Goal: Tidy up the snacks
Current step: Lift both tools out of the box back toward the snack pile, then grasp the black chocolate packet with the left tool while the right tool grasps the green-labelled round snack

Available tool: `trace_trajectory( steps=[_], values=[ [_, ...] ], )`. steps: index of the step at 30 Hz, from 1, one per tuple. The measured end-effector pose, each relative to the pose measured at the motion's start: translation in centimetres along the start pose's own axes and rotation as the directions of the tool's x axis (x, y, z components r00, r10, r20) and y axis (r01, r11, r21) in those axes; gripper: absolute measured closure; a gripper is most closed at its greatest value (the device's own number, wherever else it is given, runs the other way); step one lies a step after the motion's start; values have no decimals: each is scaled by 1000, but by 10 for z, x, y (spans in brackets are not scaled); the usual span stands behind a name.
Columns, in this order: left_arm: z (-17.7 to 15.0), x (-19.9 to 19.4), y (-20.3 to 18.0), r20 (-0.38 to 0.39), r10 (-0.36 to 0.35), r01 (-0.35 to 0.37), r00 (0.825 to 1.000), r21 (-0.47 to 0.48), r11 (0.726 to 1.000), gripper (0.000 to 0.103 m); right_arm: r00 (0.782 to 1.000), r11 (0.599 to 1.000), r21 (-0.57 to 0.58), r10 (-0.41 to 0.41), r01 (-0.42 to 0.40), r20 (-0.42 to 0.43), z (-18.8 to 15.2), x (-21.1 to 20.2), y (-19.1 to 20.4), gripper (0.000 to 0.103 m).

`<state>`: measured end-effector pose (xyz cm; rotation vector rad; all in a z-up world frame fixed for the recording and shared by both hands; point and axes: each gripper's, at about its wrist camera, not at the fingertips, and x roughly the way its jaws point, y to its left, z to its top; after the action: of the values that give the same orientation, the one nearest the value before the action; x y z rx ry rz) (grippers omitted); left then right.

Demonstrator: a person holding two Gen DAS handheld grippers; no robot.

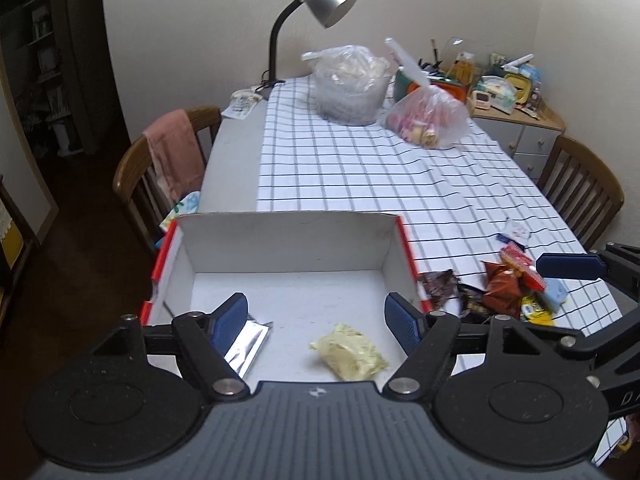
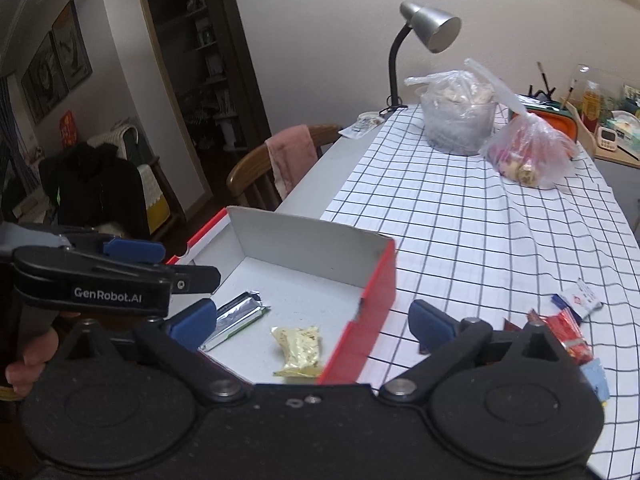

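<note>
Snacks [image 1: 516,292] lie beside the box [image 1: 280,240]; both hand-held grippers [image 1: 320,320] [image 2: 316,320] gape wide, empty.

**Camera placement**

Left wrist view: close above the open box [image 1: 288,248], facing along the table [image 1: 360,168] toward the far wall and lamp [image 1: 324,0]. Right wrist view: just right of the box [image 2: 312,264], angled slightly left, same direction. Both share the box interior, checked cloth [image 2: 480,220], lamp and plastic bags [image 2: 528,152].
</note>
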<state>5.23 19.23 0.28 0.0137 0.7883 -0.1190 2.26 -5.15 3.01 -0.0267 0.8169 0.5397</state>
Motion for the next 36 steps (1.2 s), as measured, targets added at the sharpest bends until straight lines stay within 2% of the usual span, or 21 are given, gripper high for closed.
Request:
trace_trajectory(
  steps=[4, 6, 13, 19, 22, 28, 32, 36],
  values=[
    [-3, -6, -23, 17, -14, 14, 1000, 7, 1000, 27, 1000, 1000, 1, -16, 16, 21, -7, -18, -16, 0],
    [-5, -7, -34, 22, -24, 24, 999, 11, 1000, 23, 999, 1000, 6, -24, 24, 23, -11, -26, -26, 0],
    [-11, -7, -76, 34, -64, 63, 997, 40, 997, 19, 997, 996, 53, -70, 68, 32, -28, -49, -69, 0],
    [-15, 6, -110, 16, -104, 103, 994, 45, 994, 16, 995, 992, 85, -99, 95, 35, -48, -62, -109, 0],
    [-18, 18, -125, -10, -125, 125, 992, 35, 992, 12, 994, 991, 90, -103, 98, 45, -62, -68, -129, 0],
    [-26, 44, -155, -62, -127, 130, 990, 39, 991, 12, 990, 990, 34, -137, 137, -16, -90, -65, -155, 0],
    [-31, 57, -171, -95, -176, 179, 980, 23, 984, 12, 985, 985, 54, -158, 162, -68, -107, -59, -176, 0],
    [-35, 74, -188, -117, -131, 139, 984, 65, 988, 12, 977, 979, 60, -186, 193, -107, -121, -53, -193, 1]
  ],
)
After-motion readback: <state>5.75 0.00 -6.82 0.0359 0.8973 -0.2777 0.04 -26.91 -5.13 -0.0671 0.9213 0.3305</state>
